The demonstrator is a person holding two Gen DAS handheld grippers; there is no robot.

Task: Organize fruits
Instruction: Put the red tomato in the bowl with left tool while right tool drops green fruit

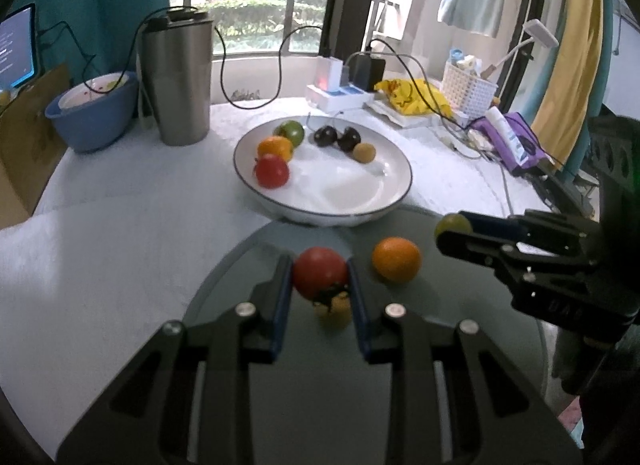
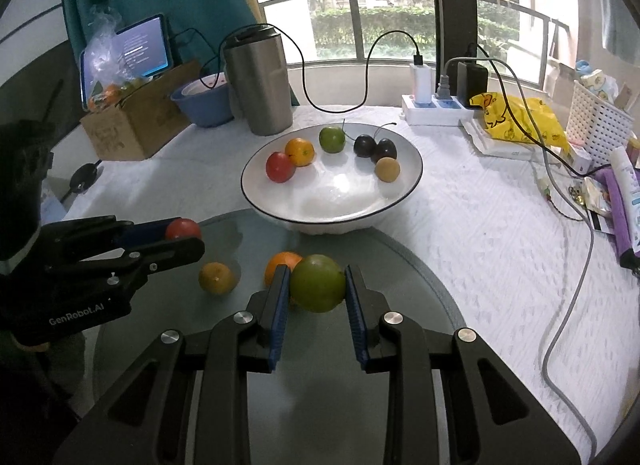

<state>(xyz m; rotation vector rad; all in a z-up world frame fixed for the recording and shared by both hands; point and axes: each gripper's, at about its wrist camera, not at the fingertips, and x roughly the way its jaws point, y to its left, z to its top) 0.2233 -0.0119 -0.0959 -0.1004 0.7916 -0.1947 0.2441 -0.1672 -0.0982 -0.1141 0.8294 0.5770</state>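
Beneath me a round grey glass tabletop [image 2: 400, 277] meets a white textured cloth [image 2: 480, 225] by a railed balcony window. At left of the right view, "GenRobot.AI" reads on my left gripper [image 1: 320, 277], clenched on a red tomato [image 1: 320, 271], stem end toward the camera. My right gripper [image 2: 317, 285] grasps a green fruit [image 2: 317, 283]. At centre, the white plate [image 2: 400, 193] holds six fruits; an orange [image 1: 396, 259] and a yellow fruit [image 2: 216, 277] lie on the glass.
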